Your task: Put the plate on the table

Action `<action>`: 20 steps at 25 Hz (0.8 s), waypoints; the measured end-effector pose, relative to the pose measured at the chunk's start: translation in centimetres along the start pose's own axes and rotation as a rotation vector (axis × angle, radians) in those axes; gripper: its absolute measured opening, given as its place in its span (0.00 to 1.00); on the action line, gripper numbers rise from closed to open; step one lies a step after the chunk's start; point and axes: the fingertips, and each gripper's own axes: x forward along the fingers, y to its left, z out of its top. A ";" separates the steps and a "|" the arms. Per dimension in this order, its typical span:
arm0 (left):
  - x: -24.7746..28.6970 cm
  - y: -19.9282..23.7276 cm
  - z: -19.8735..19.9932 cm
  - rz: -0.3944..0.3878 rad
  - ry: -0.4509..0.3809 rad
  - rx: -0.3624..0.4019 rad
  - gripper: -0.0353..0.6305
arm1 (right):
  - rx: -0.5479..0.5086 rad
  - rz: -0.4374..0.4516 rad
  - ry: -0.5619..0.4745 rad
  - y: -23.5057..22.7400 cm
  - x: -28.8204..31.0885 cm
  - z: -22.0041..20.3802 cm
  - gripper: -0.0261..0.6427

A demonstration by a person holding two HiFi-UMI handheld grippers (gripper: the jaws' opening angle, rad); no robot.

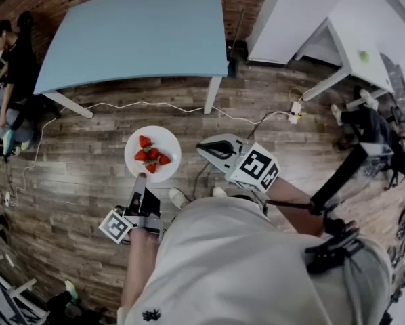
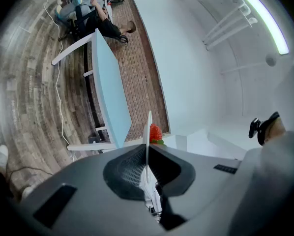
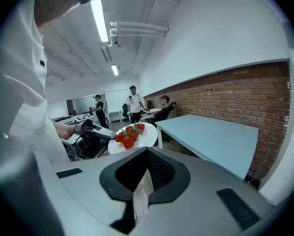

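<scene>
A white plate [image 1: 163, 141] with several strawberries [image 1: 151, 158] hangs level above the wooden floor, in front of the light blue table [image 1: 135, 36]. My left gripper [image 1: 140, 180] is shut on the plate's near rim. In the left gripper view the plate [image 2: 148, 132] shows edge-on between the jaws, with one strawberry [image 2: 155, 132] behind it. My right gripper [image 1: 204, 147] is beside the plate on its right, shut and holding nothing. In the right gripper view the plate [image 3: 148, 137] and the left gripper [image 3: 90, 133] show left of the blue table [image 3: 211, 137].
A white cable [image 1: 121, 105] runs over the floor by the table legs [image 1: 212, 95]. A white desk [image 1: 338, 53] stands at the back right. A person [image 1: 13, 59] sits at the far left. Other people [image 3: 133, 104] stand far off.
</scene>
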 end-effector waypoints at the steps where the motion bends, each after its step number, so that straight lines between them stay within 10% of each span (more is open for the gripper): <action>1: 0.6 -0.3 -1.1 -0.008 -0.016 -0.052 0.07 | 0.001 0.001 -0.002 -0.5 -0.9 -0.3 0.05; 5: 2.7 -1.6 -4.8 -0.010 -0.071 -0.194 0.07 | 0.005 0.000 -0.012 -2.4 -4.7 -1.5 0.05; 11: 4.4 -3.6 -8.2 -0.016 -0.019 -0.013 0.07 | -0.004 -0.030 -0.029 -4.2 -9.9 -3.6 0.05; 20: 3.3 -3.6 -11.0 0.039 -0.076 -0.094 0.07 | -0.006 -0.024 -0.045 -3.8 -13.0 -5.9 0.11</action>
